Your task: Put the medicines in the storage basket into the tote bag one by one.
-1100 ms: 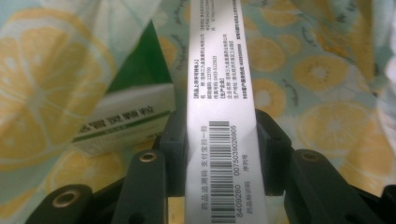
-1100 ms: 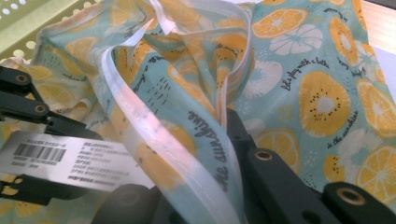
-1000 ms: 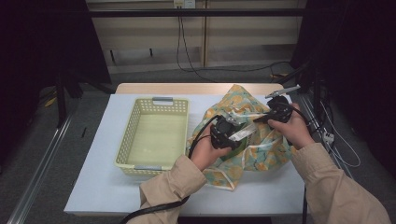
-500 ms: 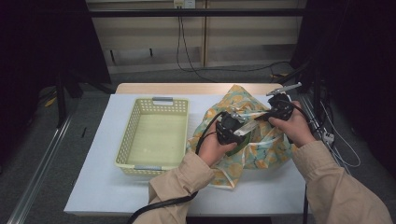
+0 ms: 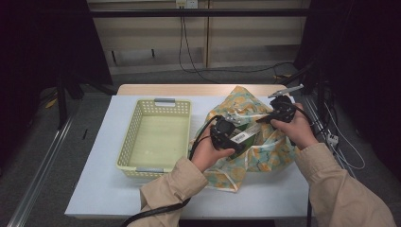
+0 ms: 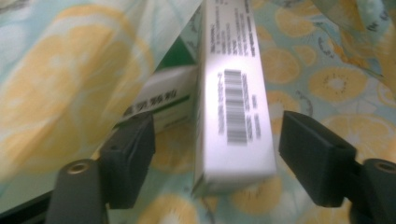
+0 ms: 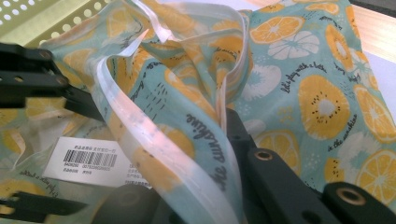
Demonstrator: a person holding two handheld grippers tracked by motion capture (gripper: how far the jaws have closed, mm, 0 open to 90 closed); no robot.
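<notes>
White carton [image 6: 233,98] with a barcode lies between the left gripper [image 6: 217,158]'s jaws, which have just been opening and stand clear of it, inside the fruit-print bag [image 5: 246,101]. Right gripper [image 5: 279,111] pinches the bag's rim, beside the yellow basket [image 5: 137,127].

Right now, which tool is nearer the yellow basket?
Left. The left tool sits just beside the yellow basket, over the fruit-print bag; the right tool grips the bag's far side.

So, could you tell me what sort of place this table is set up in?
Probably a lab recording station: dark curtains flank the white table, cables hang from a wall socket, and metal floor rails run alongside.
</notes>
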